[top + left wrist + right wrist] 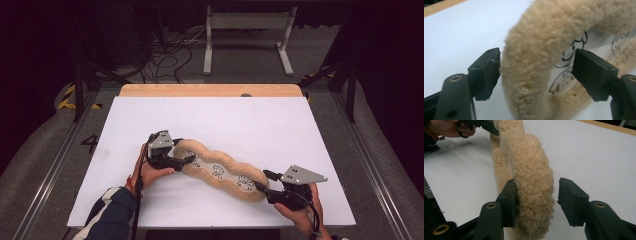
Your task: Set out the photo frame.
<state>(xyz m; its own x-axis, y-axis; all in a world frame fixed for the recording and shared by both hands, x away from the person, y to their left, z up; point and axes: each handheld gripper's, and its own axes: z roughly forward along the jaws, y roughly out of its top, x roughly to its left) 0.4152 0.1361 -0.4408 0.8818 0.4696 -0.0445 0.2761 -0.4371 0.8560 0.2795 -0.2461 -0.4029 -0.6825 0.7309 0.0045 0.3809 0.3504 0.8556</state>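
High view shows a long fleecy tan cushion point(220, 170) with cartoon prints on its white middle, lying aslant on the white table point(260, 120). Left claw point(186, 156) sits at the cushion's upper-left end, right claw point(264, 184) at its lower-right end. At each end the fleecy rim stands between partly open jaws: one pad is at the pile, the other clear of it, so neither claw has gripped the cushion.

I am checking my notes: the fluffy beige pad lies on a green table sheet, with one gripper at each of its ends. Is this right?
Not quite: the table sheet is white, not green, as the high view shows. The fluffy beige pad does lie on it, with the left gripper and right gripper at its ends.
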